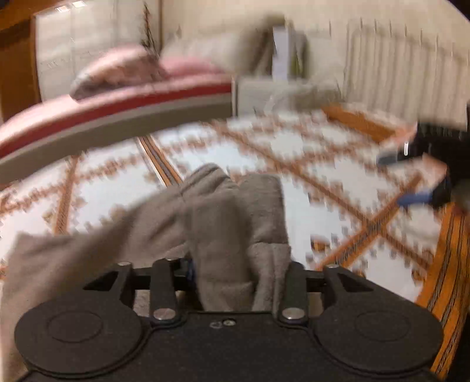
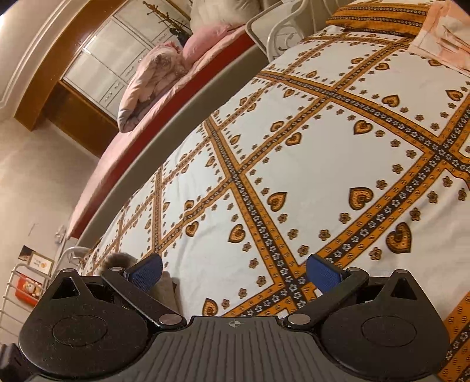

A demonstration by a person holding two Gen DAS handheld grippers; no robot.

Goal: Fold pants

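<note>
The grey fleece pants (image 1: 235,223) are bunched between the fingers of my left gripper (image 1: 235,273), which is shut on them and holds them lifted above the bed; the rest trails down to the left. The left wrist view is motion-blurred. My right gripper (image 2: 235,273) is open and empty, its blue pads (image 2: 321,276) spread wide just above the patterned bedspread (image 2: 323,152). A small bit of grey pants fabric (image 2: 164,289) shows behind its left finger. The right gripper also shows at the right edge of the left wrist view (image 1: 417,176).
The bedspread (image 1: 293,152) is white with orange heart-and-diamond bands. A second bed with pink bedding (image 2: 164,76) lies alongside at the left. An orange pillow (image 2: 379,14) and peach folded cloth (image 2: 440,32) lie at the head. A radiator (image 1: 396,64) stands on the far wall.
</note>
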